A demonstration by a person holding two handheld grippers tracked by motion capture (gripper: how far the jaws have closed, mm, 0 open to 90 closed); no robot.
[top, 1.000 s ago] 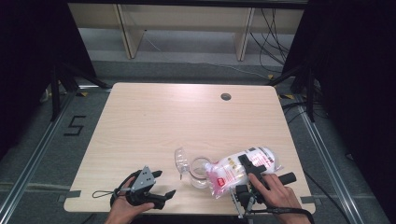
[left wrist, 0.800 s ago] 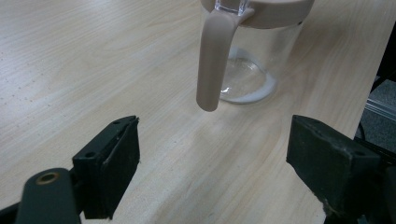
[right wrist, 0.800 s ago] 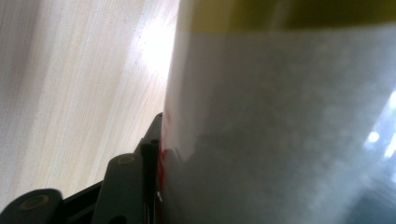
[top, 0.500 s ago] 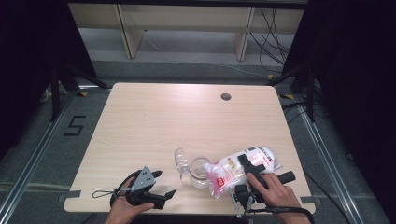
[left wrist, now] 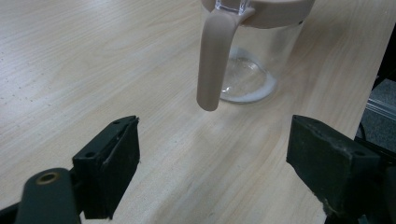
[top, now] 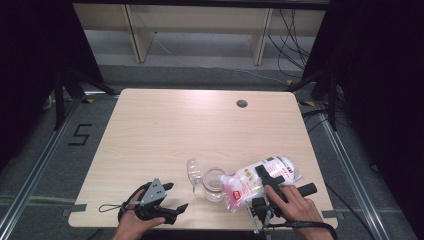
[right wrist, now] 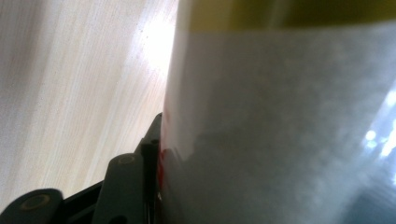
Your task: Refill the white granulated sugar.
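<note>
Wide pale wooden table, with the action crowded at its near edge; a plastic bag of white powder with a red label lies tilted at the near right, its lower end at the mouth of a clear glass jar, whose hinged lid stands open to the left; the right hand-held gripper clamps that bag, one jaw pressed flat against it; the left hand-held gripper rests low at the near left, jaws spread wide with nothing between them, pointing toward the jar.
</note>
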